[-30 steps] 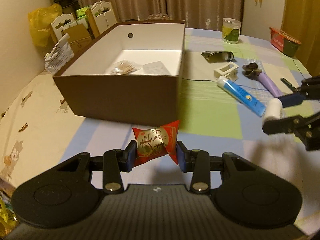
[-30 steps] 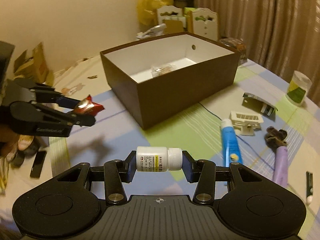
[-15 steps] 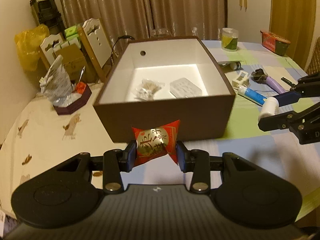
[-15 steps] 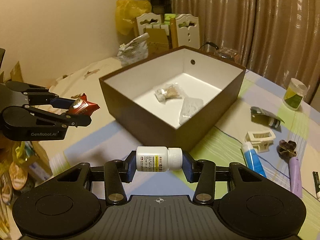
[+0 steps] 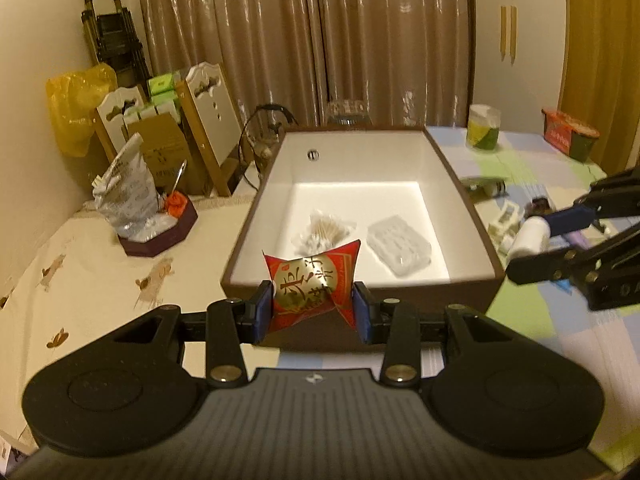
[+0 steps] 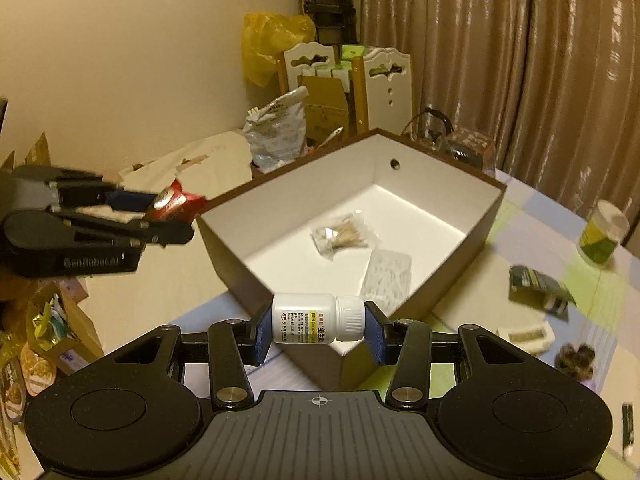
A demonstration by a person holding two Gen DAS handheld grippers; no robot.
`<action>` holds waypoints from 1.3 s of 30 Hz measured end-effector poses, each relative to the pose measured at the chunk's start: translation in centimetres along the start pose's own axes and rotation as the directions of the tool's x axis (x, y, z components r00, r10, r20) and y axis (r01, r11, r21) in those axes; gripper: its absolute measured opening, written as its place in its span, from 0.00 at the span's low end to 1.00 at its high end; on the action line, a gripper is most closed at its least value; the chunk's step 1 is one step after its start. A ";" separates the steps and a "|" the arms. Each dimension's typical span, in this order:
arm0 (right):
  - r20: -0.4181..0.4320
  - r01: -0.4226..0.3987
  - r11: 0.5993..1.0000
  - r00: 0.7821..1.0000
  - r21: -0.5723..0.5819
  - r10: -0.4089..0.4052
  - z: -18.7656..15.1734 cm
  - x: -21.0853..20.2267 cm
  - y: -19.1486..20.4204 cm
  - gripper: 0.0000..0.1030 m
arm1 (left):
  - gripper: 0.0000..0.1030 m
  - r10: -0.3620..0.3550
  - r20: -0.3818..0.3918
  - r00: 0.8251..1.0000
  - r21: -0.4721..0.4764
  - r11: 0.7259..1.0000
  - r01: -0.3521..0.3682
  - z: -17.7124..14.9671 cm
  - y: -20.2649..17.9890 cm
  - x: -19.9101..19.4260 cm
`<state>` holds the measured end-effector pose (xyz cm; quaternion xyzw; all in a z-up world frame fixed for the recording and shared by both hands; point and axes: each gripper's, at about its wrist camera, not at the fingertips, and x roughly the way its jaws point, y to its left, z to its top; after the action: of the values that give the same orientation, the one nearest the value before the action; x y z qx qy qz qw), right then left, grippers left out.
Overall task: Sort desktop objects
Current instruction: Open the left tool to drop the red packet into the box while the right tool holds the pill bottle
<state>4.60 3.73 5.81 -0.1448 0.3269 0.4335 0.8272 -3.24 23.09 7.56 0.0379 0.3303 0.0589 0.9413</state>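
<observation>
We see two grippers, each clamped on one thing. The left gripper (image 5: 314, 310) pinches a glossy red and gold foil sachet (image 5: 310, 286), pillow-shaped with crimped, flaring corners and gold characters on its face; it hangs at the near rim of the box (image 5: 464, 196). The right gripper (image 6: 318, 330) squeezes a smooth white plastic bottle (image 6: 316, 319) end to end, lying sideways, its ribbed cap to the right and a printed label with a yellow stripe on its body; it hovers at the near corner of the box.

The box is rectangular cardboard, brown outside, matte white inside, with one round hole in the far wall. Two items lie on its floor: a crinkly clear bag of cotton swabs (image 5: 324, 230) and a clear bumpy plastic pack (image 5: 399, 246), side by side but apart. The table wears a checked cloth (image 5: 532, 320) in pale green, blue and cream.
</observation>
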 end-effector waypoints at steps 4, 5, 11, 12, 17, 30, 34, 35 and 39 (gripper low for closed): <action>0.015 0.012 1.000 1.000 -0.027 -0.012 1.9 1.5 -0.8 0.45 | 0.35 -0.012 0.018 1.000 0.033 0.999 0.011 2.7 0.3 1.6; 0.014 0.015 0.999 1.000 -0.034 -0.015 2.4 2.0 -1.1 0.45 | 0.35 -0.020 0.015 1.000 0.046 0.999 0.019 3.3 0.3 2.3; -0.034 0.025 0.996 0.999 -0.088 -0.028 3.8 5.4 -2.4 0.45 | 0.36 -0.061 -0.026 0.998 0.120 0.991 0.064 6.4 -0.1 7.6; -0.044 0.025 0.995 0.999 -0.095 -0.029 3.9 6.0 -2.7 0.45 | 0.36 -0.067 -0.040 0.997 0.129 0.989 0.072 6.7 -0.3 8.7; -0.088 0.013 0.994 0.996 -0.109 -0.023 3.2 8.4 -3.9 0.45 | 0.36 -0.085 -0.097 0.992 0.144 0.985 0.098 6.5 -1.1 13.0; -0.134 -0.027 0.984 0.991 -0.176 0.003 3.2 11.6 -4.2 0.45 | 0.53 -0.093 -0.126 0.988 0.156 0.981 0.112 5.8 -1.1 16.2; -0.154 -0.041 0.978 0.988 -0.203 0.010 3.0 12.7 -3.7 0.45 | 0.58 -0.091 -0.127 0.988 0.148 0.983 0.109 6.1 -0.3 15.8; -0.158 -0.044 0.978 0.987 -0.205 0.011 3.0 12.9 -3.7 0.45 | 0.61 -0.090 -0.130 0.987 0.148 0.983 0.109 6.1 -0.1 15.7; -0.172 -0.051 0.975 0.985 -0.214 0.013 2.8 13.4 -3.5 0.45 | 0.77 -0.083 -0.121 0.989 0.153 0.983 0.101 6.1 0.2 15.3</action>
<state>14.09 11.49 -1.22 -0.2656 0.3490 0.4662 0.7683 12.43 25.19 2.86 0.0939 0.3888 -0.0092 0.9165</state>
